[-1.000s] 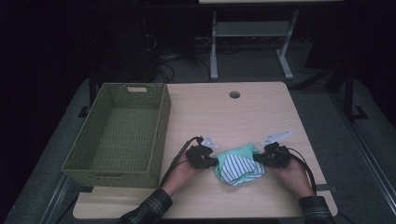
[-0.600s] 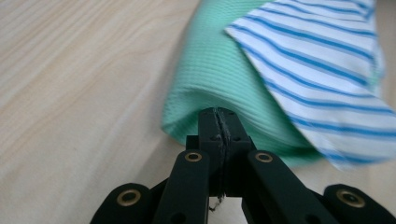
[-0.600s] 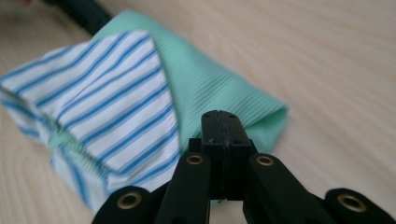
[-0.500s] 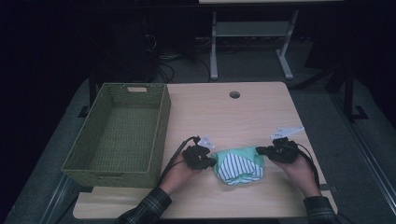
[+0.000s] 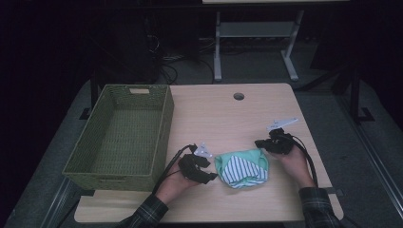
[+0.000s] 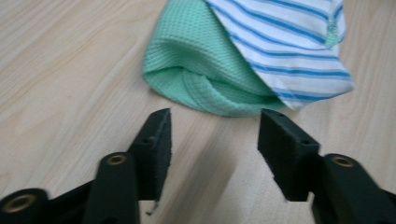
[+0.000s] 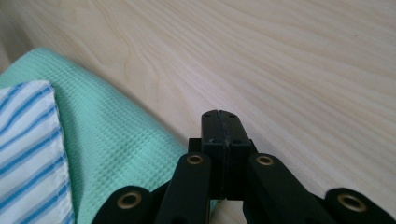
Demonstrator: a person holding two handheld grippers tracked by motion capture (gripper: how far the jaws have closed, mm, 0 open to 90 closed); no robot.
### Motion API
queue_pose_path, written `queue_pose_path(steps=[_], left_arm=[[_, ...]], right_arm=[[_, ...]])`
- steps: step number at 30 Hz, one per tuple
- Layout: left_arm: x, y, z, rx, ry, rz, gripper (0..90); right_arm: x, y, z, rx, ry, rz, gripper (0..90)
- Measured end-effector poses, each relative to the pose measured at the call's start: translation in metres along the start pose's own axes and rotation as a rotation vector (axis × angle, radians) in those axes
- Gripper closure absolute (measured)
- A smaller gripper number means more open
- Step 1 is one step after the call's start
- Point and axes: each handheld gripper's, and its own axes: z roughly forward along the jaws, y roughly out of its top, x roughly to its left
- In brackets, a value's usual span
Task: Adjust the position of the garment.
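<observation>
A folded cloth (image 5: 242,168), mint green with a blue-striped white panel on top, lies on the wooden table (image 5: 228,118) near its front edge, between the person's two hands. A green woven basket (image 5: 124,133) stands empty at the table's left side, well apart from the cloth.

The left gripper (image 5: 206,176) sits just beside the cloth's left edge. Its jaws have just been opening and now stand apart with nothing between them; in the left gripper view (image 6: 214,140) the rounded green fold lies just ahead of the tips, untouched. The right gripper (image 5: 259,143) rests near the cloth's upper right corner with its jaws pressed together on nothing, the green edge lying beside it in the right gripper view (image 7: 220,116).

The step in hand looks like taking a fresh hold on the folded cloth, probably to carry it to the basket. To do this well, the left gripper should slide forward low along the table so that one jaw goes under the fold and the other over it, catching all the layers and not only the top one. The right gripper needs to open before it can help at the far corner. Pinching both ends at once and lifting evenly would likely keep the fold from falling open on the way.
</observation>
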Motion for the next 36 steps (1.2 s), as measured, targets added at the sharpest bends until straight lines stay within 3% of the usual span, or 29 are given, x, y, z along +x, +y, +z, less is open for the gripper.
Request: queue_pose_path(steps=[13,19,31,36], left_arm=[[0.006,-0.003,0.002,0.003,-0.01,-0.032,31.6],[0.009,-0.003,0.002,0.015,-0.009,-0.015,27.2],[0.009,-0.003,0.002,0.009,-0.006,-0.022,25.8],[0.011,-0.003,0.0,0.021,-0.005,-0.014,25.8]], right_arm=[[0.003,-0.017,-0.014,0.018,0.044,-0.008,89.3],[0.007,-0.029,-0.021,0.033,0.055,-0.013,89.3],[0.024,-0.052,-0.036,0.041,0.073,-0.038,89.4],[0.029,-0.063,-0.043,0.032,0.098,-0.024,89.4]])
